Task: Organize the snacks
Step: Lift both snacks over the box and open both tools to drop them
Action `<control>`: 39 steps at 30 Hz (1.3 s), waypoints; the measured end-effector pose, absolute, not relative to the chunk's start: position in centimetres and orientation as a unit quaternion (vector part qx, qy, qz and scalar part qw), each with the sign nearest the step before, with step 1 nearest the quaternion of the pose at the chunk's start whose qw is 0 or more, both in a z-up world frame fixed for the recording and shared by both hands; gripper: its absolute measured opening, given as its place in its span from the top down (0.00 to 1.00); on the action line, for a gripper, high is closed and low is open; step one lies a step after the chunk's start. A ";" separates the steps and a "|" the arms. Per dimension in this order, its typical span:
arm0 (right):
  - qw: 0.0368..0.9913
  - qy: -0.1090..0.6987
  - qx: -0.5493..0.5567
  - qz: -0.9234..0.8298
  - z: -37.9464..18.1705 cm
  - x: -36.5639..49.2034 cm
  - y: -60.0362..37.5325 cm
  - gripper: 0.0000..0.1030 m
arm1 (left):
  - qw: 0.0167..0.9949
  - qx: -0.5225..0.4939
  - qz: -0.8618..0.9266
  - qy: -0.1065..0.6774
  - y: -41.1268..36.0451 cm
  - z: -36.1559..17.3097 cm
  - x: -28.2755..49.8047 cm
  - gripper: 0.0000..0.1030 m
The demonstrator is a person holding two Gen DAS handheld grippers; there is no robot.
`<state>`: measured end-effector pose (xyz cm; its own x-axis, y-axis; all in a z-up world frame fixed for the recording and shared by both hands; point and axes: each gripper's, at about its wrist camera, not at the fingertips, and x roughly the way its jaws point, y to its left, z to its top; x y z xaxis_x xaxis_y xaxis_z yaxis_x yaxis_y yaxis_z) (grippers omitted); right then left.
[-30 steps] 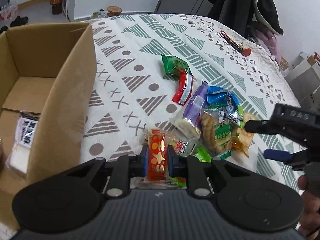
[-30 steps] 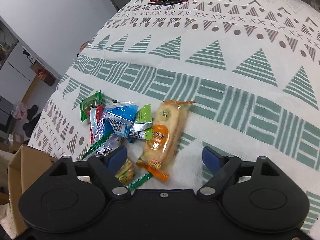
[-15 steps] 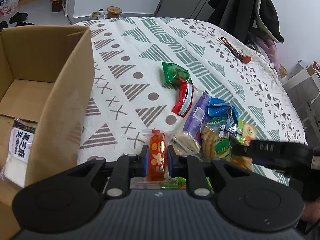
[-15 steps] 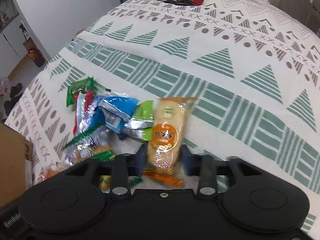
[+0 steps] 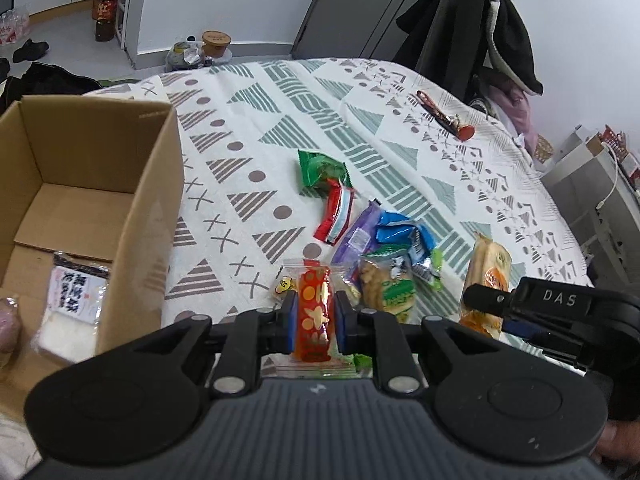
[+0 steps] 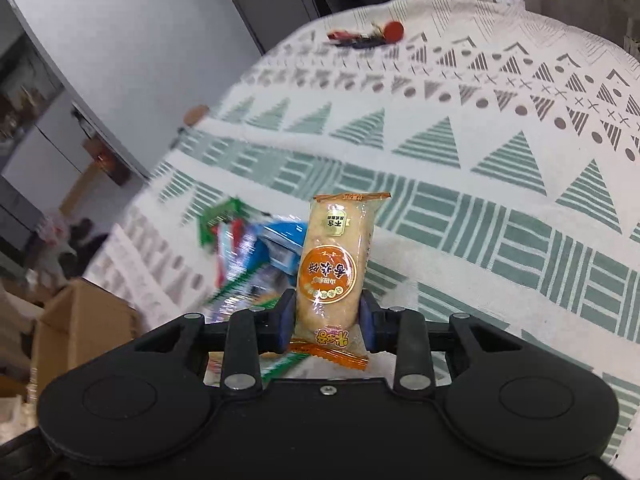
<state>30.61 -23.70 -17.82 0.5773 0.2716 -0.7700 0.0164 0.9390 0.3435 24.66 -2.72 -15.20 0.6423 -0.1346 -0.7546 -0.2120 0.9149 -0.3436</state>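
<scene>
Since a moment ago my right gripper (image 6: 327, 316) has closed on the rice cracker pack (image 6: 334, 268) and lifted it, while my left gripper (image 5: 313, 318) stays clamped on the red candy (image 5: 313, 314) (both held firmly), so I should carry them level to the cardboard box (image 5: 132, 216) and release low.

Even, soft indoor light fills both views, with only faint shadows under the wrappers. The left wrist view is sharp; fisheye bending curves the cardboard box (image 5: 92, 184) at 9 o'clock. In the right wrist view, the snack pile (image 6: 248, 256) and box at 8 o'clock smear with motion blur, while the rice cracker packet (image 6: 334, 268) stays crisp, with slight glare on its wrapper.

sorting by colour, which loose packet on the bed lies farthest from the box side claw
The green packet, beyond the red-and-white one, farthest up the bedspread from the left claw.
</scene>
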 end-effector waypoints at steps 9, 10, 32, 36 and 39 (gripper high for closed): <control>0.879 0.411 0.192 0.149 -14.7 29.6 -22.9 0.69 | 0.892 -0.185 0.032 0.410 -1.8 -11.5 22.2 0.83; 0.878 0.406 0.196 0.160 -14.3 29.5 -22.6 0.69 | 0.893 -0.184 0.036 0.409 -1.6 -11.1 22.0 0.83; 0.839 0.370 0.233 0.323 -11.9 27.5 -16.0 0.69 | 0.887 -0.189 0.138 0.398 5.5 -6.1 19.8 0.83; 0.837 0.366 0.236 0.331 -11.9 27.6 -15.2 0.69 | 0.887 -0.192 0.148 0.393 6.7 -5.7 19.7 0.83; 0.835 0.364 0.236 0.338 -11.9 27.6 -14.4 0.69 | 0.886 -0.196 0.154 0.390 7.7 -5.6 19.4 0.83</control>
<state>27.64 -14.41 -11.92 0.5055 0.7369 -0.4488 -0.3933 0.6598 0.6403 19.42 7.67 -5.57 0.6476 0.1196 -0.7525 -0.4264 0.8754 -0.2278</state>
